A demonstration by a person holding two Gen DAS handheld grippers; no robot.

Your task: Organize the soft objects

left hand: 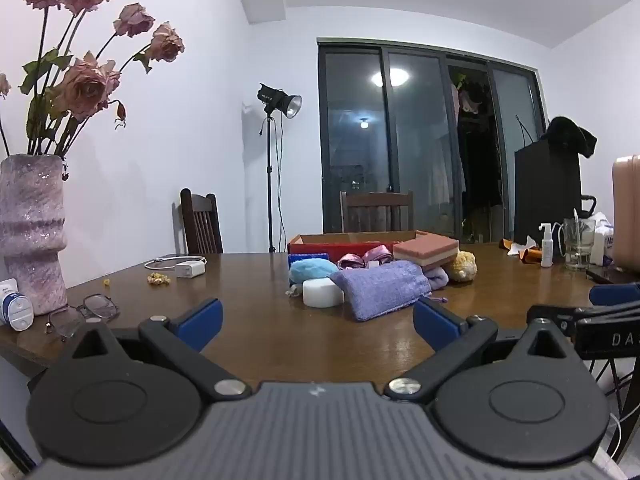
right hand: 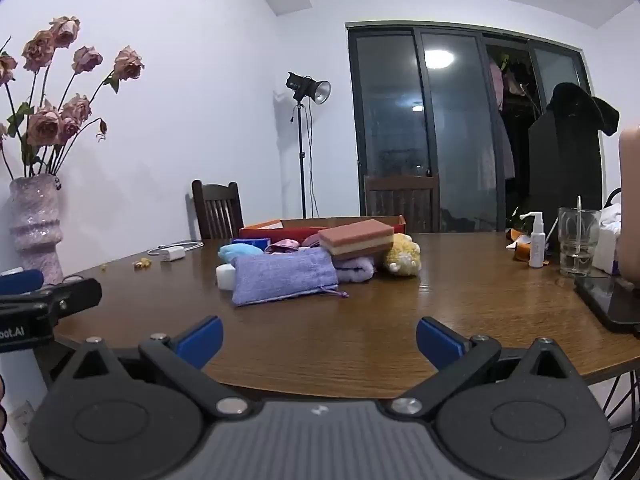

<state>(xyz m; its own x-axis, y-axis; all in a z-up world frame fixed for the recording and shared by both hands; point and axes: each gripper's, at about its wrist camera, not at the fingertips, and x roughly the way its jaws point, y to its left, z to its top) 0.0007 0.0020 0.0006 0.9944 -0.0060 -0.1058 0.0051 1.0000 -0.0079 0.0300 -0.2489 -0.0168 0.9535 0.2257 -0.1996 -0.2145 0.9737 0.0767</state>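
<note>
A pile of soft things lies mid-table: a purple drawstring pouch (left hand: 380, 289) (right hand: 284, 280), a white round sponge (left hand: 322, 293), a light blue puff (left hand: 313, 271), a layered pink sponge block (left hand: 426, 252) (right hand: 356, 238), a yellow fluffy sponge (left hand: 463, 266) (right hand: 403, 260), a lilac towel (right hand: 354, 270) and pink satin items (left hand: 364, 260). A red cardboard box (left hand: 332, 246) (right hand: 280, 234) stands behind them. My left gripper (left hand: 318, 322) is open and empty near the table's front edge. My right gripper (right hand: 320, 340) is open and empty, also short of the pile.
A pink vase with dried roses (left hand: 30, 232) stands at left, with glasses (left hand: 94, 310) and a white charger (left hand: 188, 269) nearby. A spray bottle (right hand: 536, 240), a glass (right hand: 578, 242) and a phone (right hand: 612, 304) sit at right. Two chairs stand behind the table.
</note>
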